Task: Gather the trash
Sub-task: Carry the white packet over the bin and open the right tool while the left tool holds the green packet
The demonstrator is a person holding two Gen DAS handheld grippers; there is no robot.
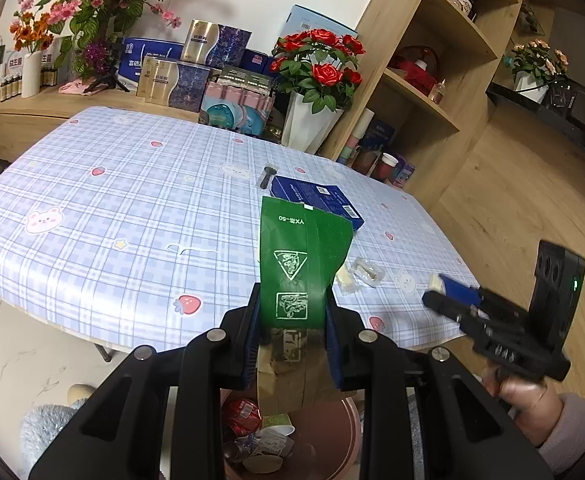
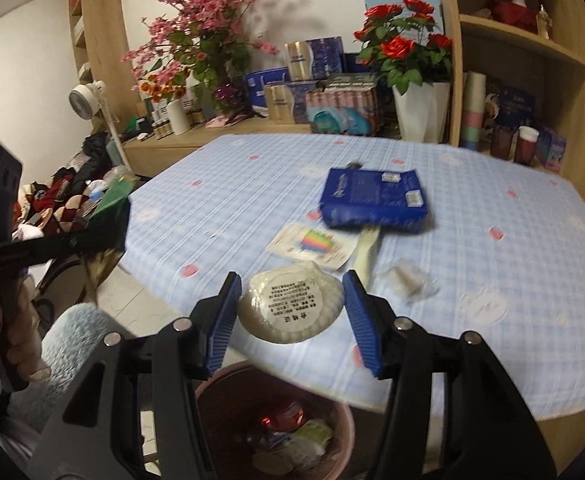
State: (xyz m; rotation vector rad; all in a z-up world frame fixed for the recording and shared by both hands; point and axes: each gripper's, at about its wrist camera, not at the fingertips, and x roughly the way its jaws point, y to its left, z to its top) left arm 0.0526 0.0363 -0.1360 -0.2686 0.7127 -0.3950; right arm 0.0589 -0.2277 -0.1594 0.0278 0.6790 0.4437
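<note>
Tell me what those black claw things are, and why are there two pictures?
A person holds a black grabbing tool in each hand, like big tweezers. Each tool has a camera looking along its fingers, so you get one picture from each. The left tool pinches a green foil packet. The right tool holds a round white shell-shaped packet. Both are near the edge of a table with a blue checked cloth, above a pink bin with rubbish in it. On the cloth lie a dark blue box, a rainbow-striped card and a crumpled clear wrapper.
</note>
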